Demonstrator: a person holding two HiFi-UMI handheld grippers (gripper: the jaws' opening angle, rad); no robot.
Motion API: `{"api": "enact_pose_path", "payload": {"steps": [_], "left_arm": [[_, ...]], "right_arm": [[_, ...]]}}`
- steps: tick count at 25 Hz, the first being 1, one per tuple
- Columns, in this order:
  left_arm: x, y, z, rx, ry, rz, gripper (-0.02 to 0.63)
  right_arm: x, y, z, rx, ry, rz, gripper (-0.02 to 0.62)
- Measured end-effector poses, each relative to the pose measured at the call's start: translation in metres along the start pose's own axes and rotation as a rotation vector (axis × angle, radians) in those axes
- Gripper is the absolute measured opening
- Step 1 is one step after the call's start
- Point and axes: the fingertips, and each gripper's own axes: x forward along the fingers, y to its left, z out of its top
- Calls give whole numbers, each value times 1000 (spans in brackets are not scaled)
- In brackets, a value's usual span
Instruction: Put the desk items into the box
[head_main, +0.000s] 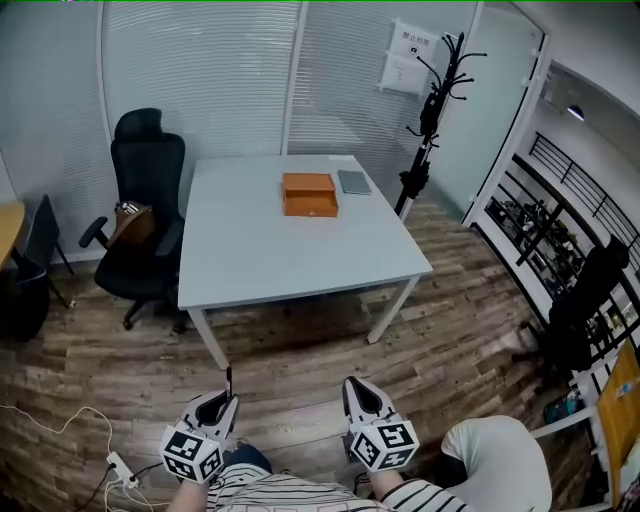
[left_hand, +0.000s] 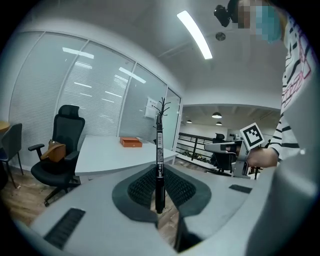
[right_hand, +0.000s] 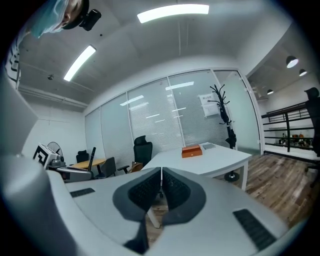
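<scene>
An orange box (head_main: 310, 194) lies on the white table (head_main: 260, 255), with a grey notebook (head_main: 354, 182) just right of it. I stand well back from the table's near edge. My left gripper (head_main: 229, 398) is shut on a black pen (left_hand: 159, 160) that stands upright between its jaws; the pen (head_main: 229, 381) pokes up from the fingertips in the head view. My right gripper (head_main: 347, 385) is shut with nothing in it, its jaws pressed together (right_hand: 161, 187). The orange box (left_hand: 131, 142) shows far off on the table in the left gripper view, and the orange box (right_hand: 192, 151) likewise in the right gripper view.
A black office chair (head_main: 145, 215) with a brown bag (head_main: 130, 222) on it stands at the table's left. A black coat stand (head_main: 432, 110) is behind the far right corner. A white power strip (head_main: 118, 466) and cable lie on the wood floor at left.
</scene>
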Motion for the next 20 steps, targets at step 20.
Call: {"api": "enact_pose_path", "payload": {"steps": [20], "left_arm": [[134, 140, 57, 9, 12, -118, 60]], "right_arm": [[163, -32, 35, 37, 1, -137, 26]]}}
